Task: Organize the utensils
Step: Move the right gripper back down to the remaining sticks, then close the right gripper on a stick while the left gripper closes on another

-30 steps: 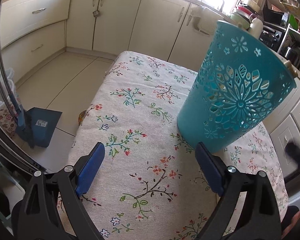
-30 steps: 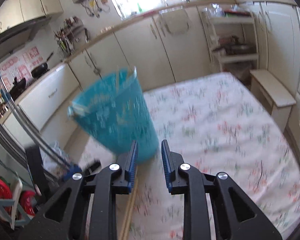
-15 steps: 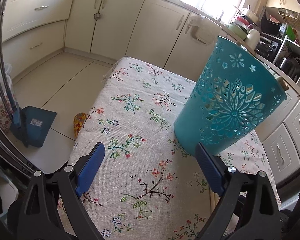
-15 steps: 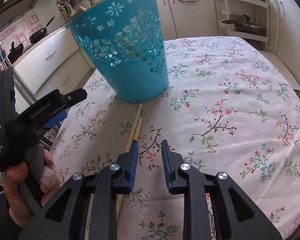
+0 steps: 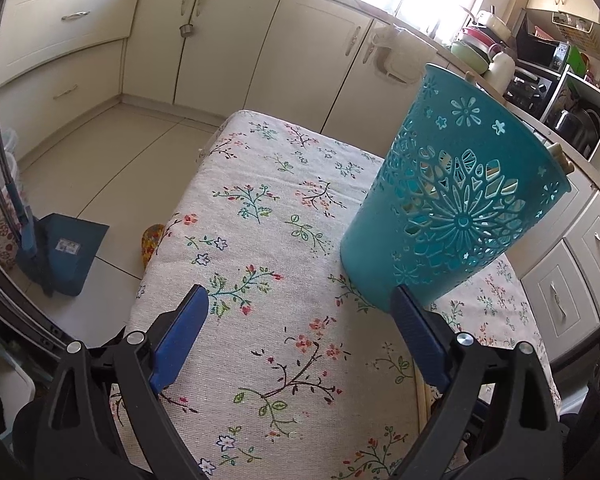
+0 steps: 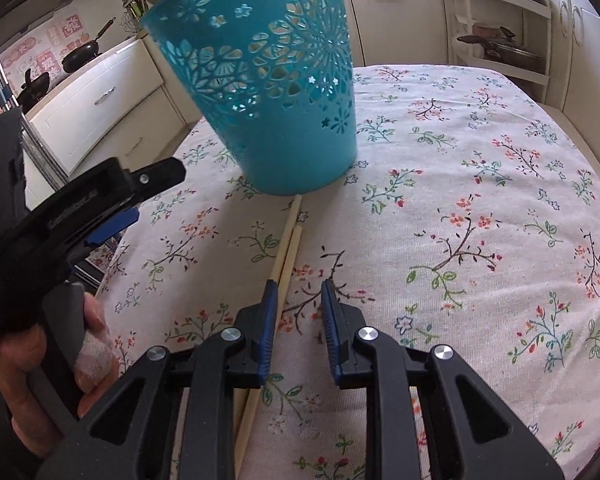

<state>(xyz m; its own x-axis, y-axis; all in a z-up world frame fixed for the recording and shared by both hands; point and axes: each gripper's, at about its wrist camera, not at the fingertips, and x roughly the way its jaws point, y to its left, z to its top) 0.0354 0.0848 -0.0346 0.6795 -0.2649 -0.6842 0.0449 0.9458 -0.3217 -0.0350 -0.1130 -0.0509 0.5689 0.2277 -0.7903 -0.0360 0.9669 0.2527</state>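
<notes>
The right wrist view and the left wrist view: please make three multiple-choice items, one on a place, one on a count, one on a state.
1. Where do the chopsticks lie?
A. inside the teal basket
B. on the floral tablecloth, in front of the basket
C. on the floor

2. How many chopsticks lie on the cloth?
A. two
B. four
C. six

3. How is the left gripper?
A. shut on a chopstick
B. shut on the basket
C. open, holding nothing

Answers: 1 B, they rest on the floral tablecloth with their far ends near the foot of the teal basket; 2 A, two pale sticks lie side by side; 3 C, its blue pads stand wide apart over bare cloth.
</notes>
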